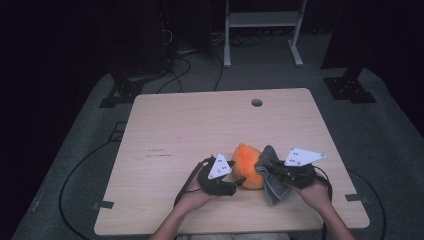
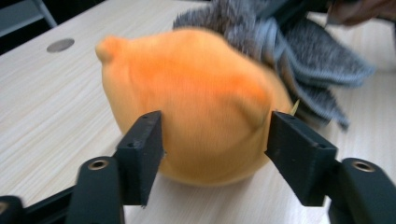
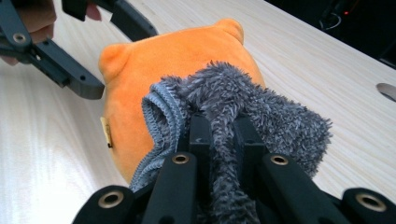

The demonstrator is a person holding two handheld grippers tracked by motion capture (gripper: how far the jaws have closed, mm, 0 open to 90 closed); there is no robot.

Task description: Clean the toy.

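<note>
— While we have the orange plush toy (image 1: 246, 167) sitting near the front edge of the table (image 1: 165, 130), between our two hands, how do we reckon it will handle?

— Soft and light, we'd judge. It is rounded, with small ear-like bumps on top, and its pile looks as if it would give under any squeeze. We doubt it can break, but it may roll or slide on the smooth wood if pushed from one side only.

— And our left gripper (image 2: 215, 140)?

— Its jaws stand parted on either side of the toy's lower body. In the left gripper view the pads (image 2: 142, 154) sit right at the fabric without visibly denting it, so we read them as open around it, not clamped.

— Where should we take hold?

— Low across the widest part of the body, where the jaws already bracket it. The ears would slip out.

— The right gripper (image 3: 219, 135)?

— Closed on a fold of the grey fluffy cloth (image 3: 261, 112), which is bunched between its jaws and pressed against the toy's side. The cloth is limp and shaggy; it drapes down to the table in the high view.

— Any containers for us to mind?

— We see no bowl, box or tray on the table.
</note>
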